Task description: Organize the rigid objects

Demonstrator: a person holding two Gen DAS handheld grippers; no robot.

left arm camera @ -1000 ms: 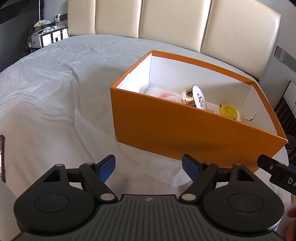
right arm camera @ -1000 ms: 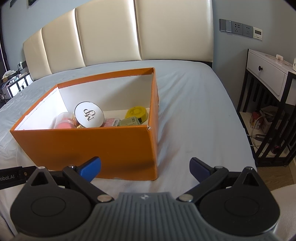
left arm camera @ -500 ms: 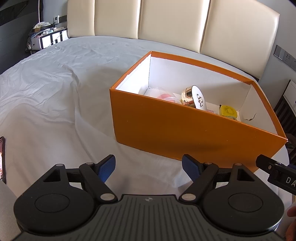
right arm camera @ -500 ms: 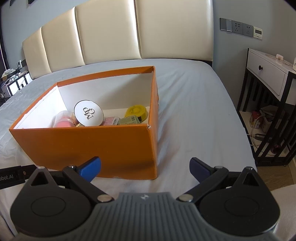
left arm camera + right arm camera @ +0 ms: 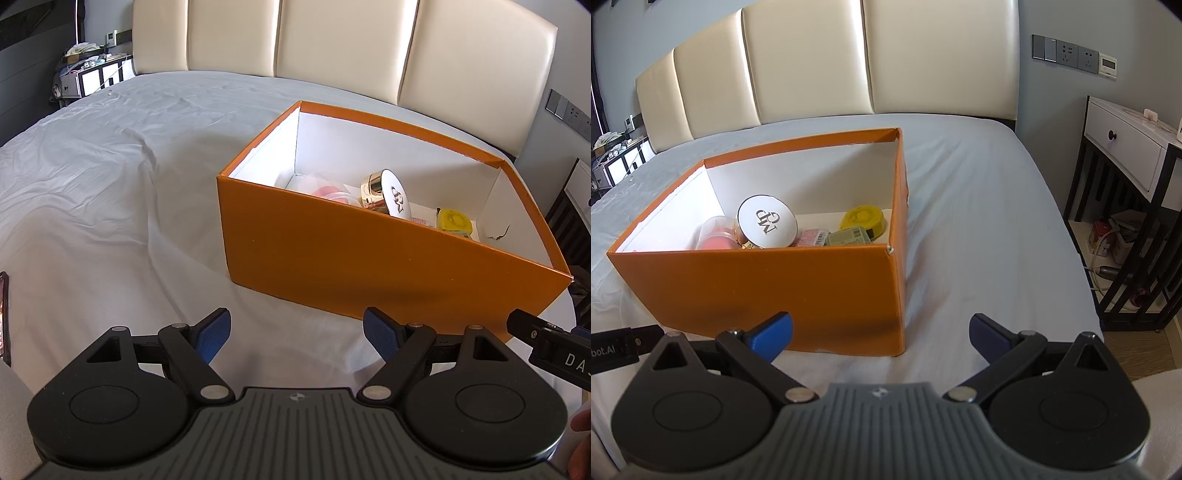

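The orange box (image 5: 768, 284) sits on the bed (image 5: 110, 192), its near wall just beyond both tongs, with wrinkled sheet spreading wide to its left and a strip of sheet on its right before the mattress edge and the side table (image 5: 1123, 147). The left tongs (image 5: 297, 332) and the right tongs (image 5: 881, 332) stand apart, holding nothing. Inside lie a gold-rimmed white compact (image 5: 767, 220), a pink sponge case (image 5: 716, 236) and a yellow round case (image 5: 863, 220).

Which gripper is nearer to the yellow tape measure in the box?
Right, though only slightly. The right gripper is before the box corner closest to the tape measure. The left gripper faces the box's long side, farther left.
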